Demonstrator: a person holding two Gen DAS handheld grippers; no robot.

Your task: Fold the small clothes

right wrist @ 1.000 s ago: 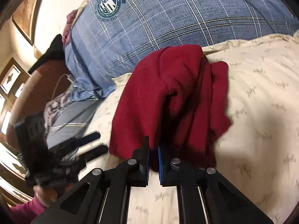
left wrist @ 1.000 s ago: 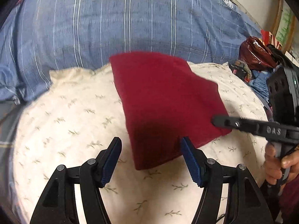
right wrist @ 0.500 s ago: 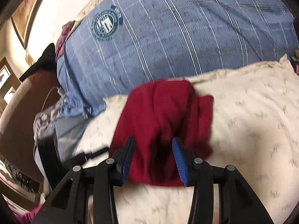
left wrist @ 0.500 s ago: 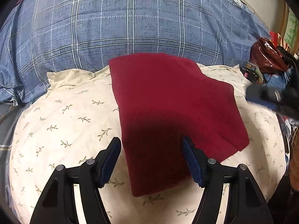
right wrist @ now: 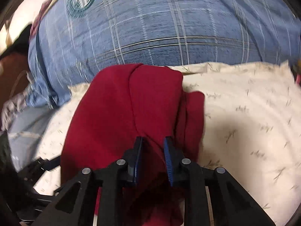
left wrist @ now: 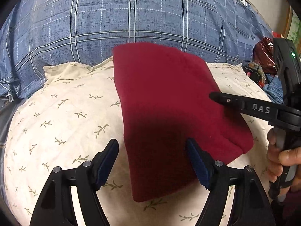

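A dark red folded garment (left wrist: 169, 109) lies on a cream leaf-print pillow (left wrist: 65, 116). My left gripper (left wrist: 152, 150) is open and empty, its fingers on either side of the garment's near end, just above it. My right gripper (right wrist: 152, 146) stands over the garment (right wrist: 120, 116) from the right side, its jaws a narrow gap apart with red cloth showing between them; the view is blurred. In the left wrist view the right gripper (left wrist: 212, 95) reaches in over the garment's right part.
A blue plaid cushion (left wrist: 143, 13) rises behind the pillow. Cluttered items, including a shiny red bag (left wrist: 263, 56), lie at the far right. A hand (left wrist: 282, 160) holds the right gripper's handle.
The right gripper let go of the garment and pulled away, then came back over the red cloth with its jaws narrower. The left gripper stayed open and barely moved.
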